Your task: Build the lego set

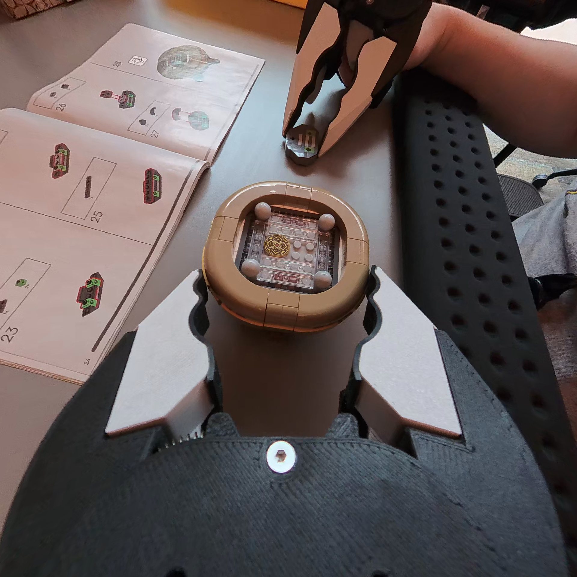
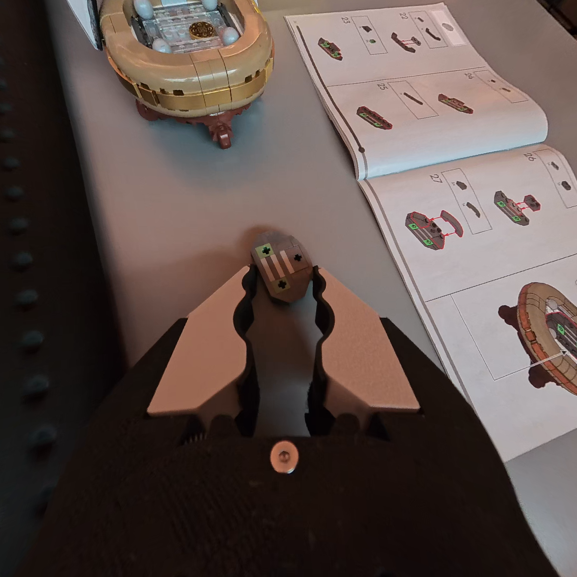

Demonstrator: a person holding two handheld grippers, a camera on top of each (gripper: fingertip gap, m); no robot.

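Item 1 — left gripper (image 1: 287,281). Jaws wide apart, fingertips flanking the near side of the tan bowl model (image 1: 285,256) at about 9 and 3 o'clock of its rim. Whether the pads actually press the rim cannot be told; the placement reads as bracing, to keep the model from sliding while a part is added.

Item 2 — tan bowl model. Rounded tan ring on a reddish-brown footed base, standing upright on the grey table (image 1: 265,359). Its open top shows clear plates, four grey domes at the corners and a gold round tile (image 1: 277,246) left of centre. In the right wrist view it sits at 11 o'clock, well apart from the right gripper.

Item 3 — right gripper (image 2: 282,271). Jaws partly closed, tips on either side of the brown sub-assembly (image 2: 281,268), which rests on the table; contact looks likely on both sides, so probably a pinch prior to lifting. From the left wrist view it stands at 1 o'clock beyond the bowl.

Item 4 — brown sub-assembly. Small, dark, with two green squares and pale stripes facing up. Judged the next piece bound for the bowl.

Item 5 — instruction booklet (image 1: 103,175). Open flat at 10 o'clock of the bowl, kept beside the work for reference.

Item 6 — perforated black panel (image 1: 462,218). Runs along the table's right edge, at 3 o'clock.
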